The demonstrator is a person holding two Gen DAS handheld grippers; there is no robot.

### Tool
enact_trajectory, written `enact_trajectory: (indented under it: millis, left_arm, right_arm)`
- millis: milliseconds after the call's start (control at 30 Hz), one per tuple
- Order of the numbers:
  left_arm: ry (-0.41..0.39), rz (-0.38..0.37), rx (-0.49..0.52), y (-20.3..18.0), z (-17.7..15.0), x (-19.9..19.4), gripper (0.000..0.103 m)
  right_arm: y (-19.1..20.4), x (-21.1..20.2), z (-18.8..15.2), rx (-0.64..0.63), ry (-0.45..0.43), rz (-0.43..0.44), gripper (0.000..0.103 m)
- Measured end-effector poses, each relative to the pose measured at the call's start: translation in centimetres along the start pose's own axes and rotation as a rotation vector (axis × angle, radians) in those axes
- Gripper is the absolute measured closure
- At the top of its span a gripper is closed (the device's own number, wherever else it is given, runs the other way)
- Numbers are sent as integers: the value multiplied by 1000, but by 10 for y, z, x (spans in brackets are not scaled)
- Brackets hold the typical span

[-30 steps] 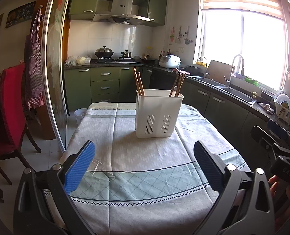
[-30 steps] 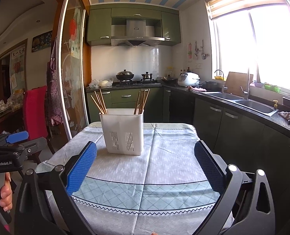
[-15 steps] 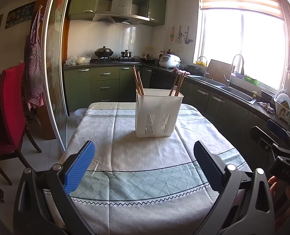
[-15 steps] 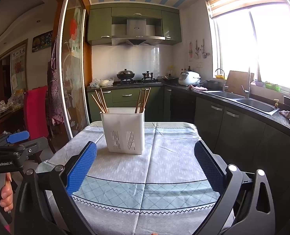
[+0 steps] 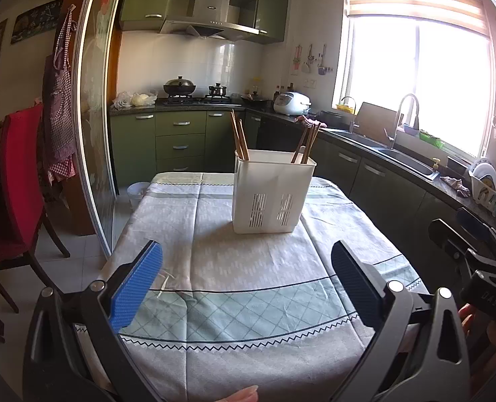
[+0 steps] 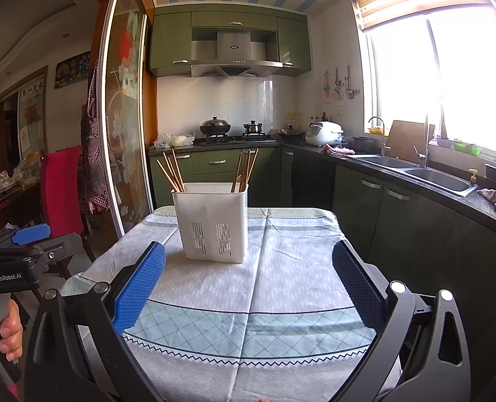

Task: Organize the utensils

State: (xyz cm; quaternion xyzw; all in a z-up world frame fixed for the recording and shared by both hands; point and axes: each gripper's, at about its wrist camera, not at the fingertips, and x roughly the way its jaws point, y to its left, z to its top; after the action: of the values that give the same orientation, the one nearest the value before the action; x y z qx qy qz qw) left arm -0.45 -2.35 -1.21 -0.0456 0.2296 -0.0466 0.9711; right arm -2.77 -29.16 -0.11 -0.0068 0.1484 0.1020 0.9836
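the white utensil holder (image 5: 272, 191) stands upright near the middle of the cloth-covered counter (image 5: 248, 301), well apart from both claws. chopsticks are already inside it in two bunches: one bunch (image 5: 238, 140) leans at the holder's left end, the other (image 5: 306, 144) at its right end; the right wrist view shows the same split, left bunch (image 6: 171, 176) and right bunch (image 6: 246, 171). whether an inner wall parts the two ends cannot be told from here.

no loose utensil lies on the cloth in either view, so the sorting looks done or close to it; at most a tidy-up of the leaning sticks seems left, though anything lying off frame would not show.

the left claw (image 5: 244, 278) hangs over the near edge of the counter with its blue pads spread wide and nothing between them. the right claw (image 6: 248, 284) is likewise spread wide and empty, held low at the near edge. each claw also shows at the side of the other's view, held in a hand (image 6: 11, 331).
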Motion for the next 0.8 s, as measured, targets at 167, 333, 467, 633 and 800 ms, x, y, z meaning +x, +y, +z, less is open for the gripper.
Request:
enact_trajectory:
  millis: [167,333,467,633,800]
  left_arm:
    - [15,-37,-3,1,2,2,7]
    - [-18,-28,18,-1,2,-1,7]
    - [-39,17,48,-6,2,-2,7]
    - [-32,24,48,-4,3,0,7]
    - [-17,24,30,-1,2,2,7]
  right_arm:
    - [1,0,-1,0,2,-2,5]
    - [1,2,-3,0,8,-3,5]
    - [1,2,-4,1,10,-3,5]
    - [1,3,-4,2,11,-4,5]
    - [2,4,-5,1,13,-4,5]
